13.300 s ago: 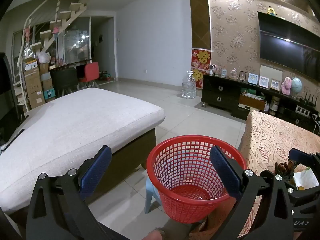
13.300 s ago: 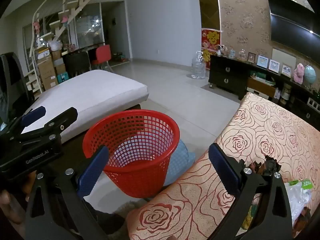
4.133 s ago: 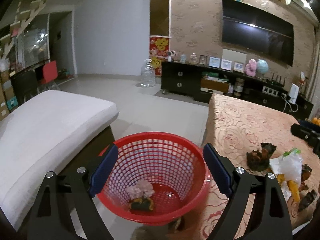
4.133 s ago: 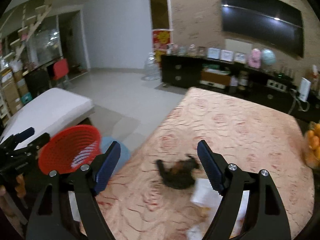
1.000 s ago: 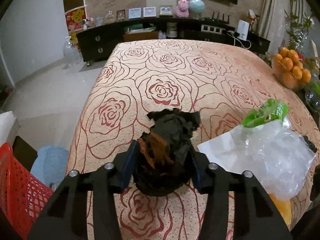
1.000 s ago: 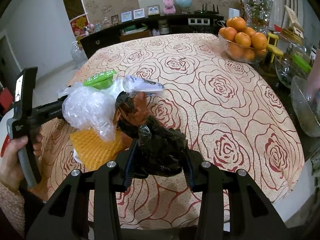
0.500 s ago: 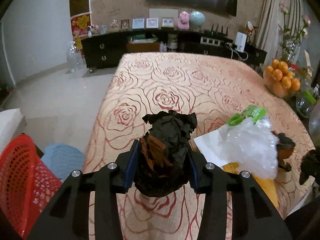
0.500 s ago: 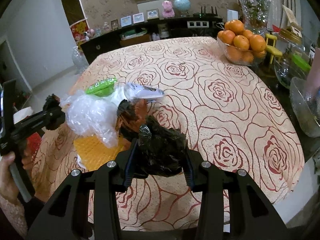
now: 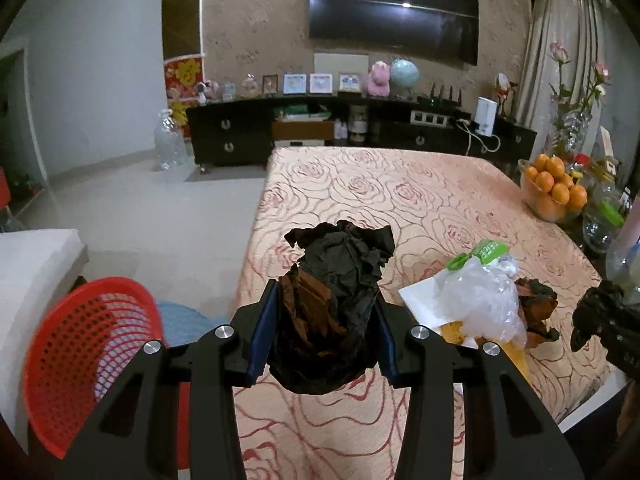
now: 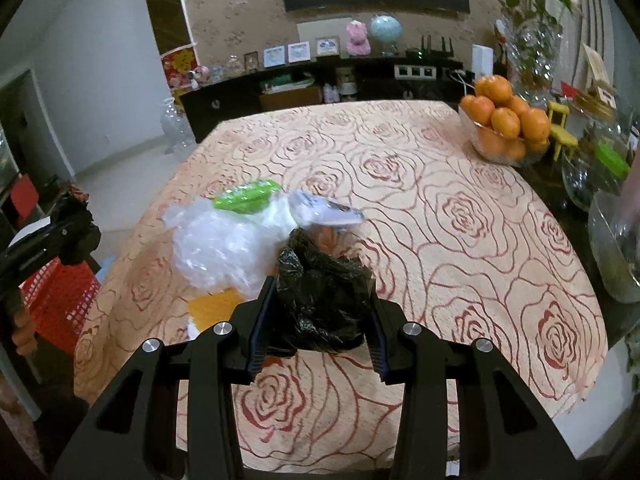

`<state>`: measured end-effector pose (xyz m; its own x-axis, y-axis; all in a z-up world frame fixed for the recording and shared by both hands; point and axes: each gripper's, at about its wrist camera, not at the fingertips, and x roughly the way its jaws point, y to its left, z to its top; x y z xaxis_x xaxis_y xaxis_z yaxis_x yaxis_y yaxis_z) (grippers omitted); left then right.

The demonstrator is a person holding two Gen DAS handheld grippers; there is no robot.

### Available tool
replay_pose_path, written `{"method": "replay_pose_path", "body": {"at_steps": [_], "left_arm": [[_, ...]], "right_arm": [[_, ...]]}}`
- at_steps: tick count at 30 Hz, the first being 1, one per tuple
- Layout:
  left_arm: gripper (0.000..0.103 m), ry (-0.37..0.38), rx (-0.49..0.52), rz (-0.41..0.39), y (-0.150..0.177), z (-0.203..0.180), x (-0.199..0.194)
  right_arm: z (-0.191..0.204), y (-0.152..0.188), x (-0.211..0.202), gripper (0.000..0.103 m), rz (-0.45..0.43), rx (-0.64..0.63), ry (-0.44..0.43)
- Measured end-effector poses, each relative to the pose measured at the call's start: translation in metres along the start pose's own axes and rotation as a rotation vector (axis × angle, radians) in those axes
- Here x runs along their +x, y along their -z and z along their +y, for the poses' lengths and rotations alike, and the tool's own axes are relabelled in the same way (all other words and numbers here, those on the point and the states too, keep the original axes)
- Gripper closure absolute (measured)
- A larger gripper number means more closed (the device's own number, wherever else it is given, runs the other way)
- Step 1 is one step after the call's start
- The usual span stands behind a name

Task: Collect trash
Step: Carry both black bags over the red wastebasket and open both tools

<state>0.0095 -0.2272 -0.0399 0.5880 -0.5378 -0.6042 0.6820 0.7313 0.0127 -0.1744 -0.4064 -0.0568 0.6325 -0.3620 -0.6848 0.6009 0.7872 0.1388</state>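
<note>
**Desk:** What's different from a second ago?

**Me:** My left gripper (image 9: pixel 325 338) has lifted its crumpled black-and-brown wad (image 9: pixel 334 304) off the rose-pattern tablecloth (image 9: pixel 420 200) and swung toward the red basket (image 9: pixel 86 364), which now shows much more fully at the table's left edge, down by the floor. The fingers are clamped partway shut with the wad squeezed between the blue pads.

**Desk:** And the right?

**Me:** The right gripper (image 10: pixel 318 318) is pinched tight on a shiny black plastic bag (image 10: pixel 324 300), raised only slightly, nearer my side of the table than the basket.

**Desk:** What's left?

**Me:** A clear plastic bag (image 10: pixel 224 248) with a green lid (image 10: pixel 246 196), a yellow sheet (image 10: pixel 214 306) and a brown scrap (image 9: pixel 536 306) remain mid-table. I judge both loads go to the basket next, left first.
</note>
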Motion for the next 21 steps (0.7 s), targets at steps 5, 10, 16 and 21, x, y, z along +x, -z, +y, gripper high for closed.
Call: {"method": "replay_pose_path", "body": {"at_steps": [5,10,16,21], "left_arm": [[0.062,-0.032,-0.032,-0.019,0.005,0.014,-0.02],[0.062,-0.093,-0.053,-0.045,0.01,0.034,-0.043],[0.062,-0.212,-0.078,-0.093,0.018,0.07,-0.082],[0.062,-0.321,-0.117,-0.124,0.023,0.104,-0.1]], "right_arm": [[0.014,-0.004,-0.005,0.063,-0.022,-0.022,-0.016],[0.032,-0.008,-0.01,0.063,-0.05,-0.063,-0.034],[0.056,-0.01,-0.013,0.063,-0.067,-0.114,-0.073],[0.081,-0.015,-0.005,0.063,-0.035,-0.137,-0.159]]}}
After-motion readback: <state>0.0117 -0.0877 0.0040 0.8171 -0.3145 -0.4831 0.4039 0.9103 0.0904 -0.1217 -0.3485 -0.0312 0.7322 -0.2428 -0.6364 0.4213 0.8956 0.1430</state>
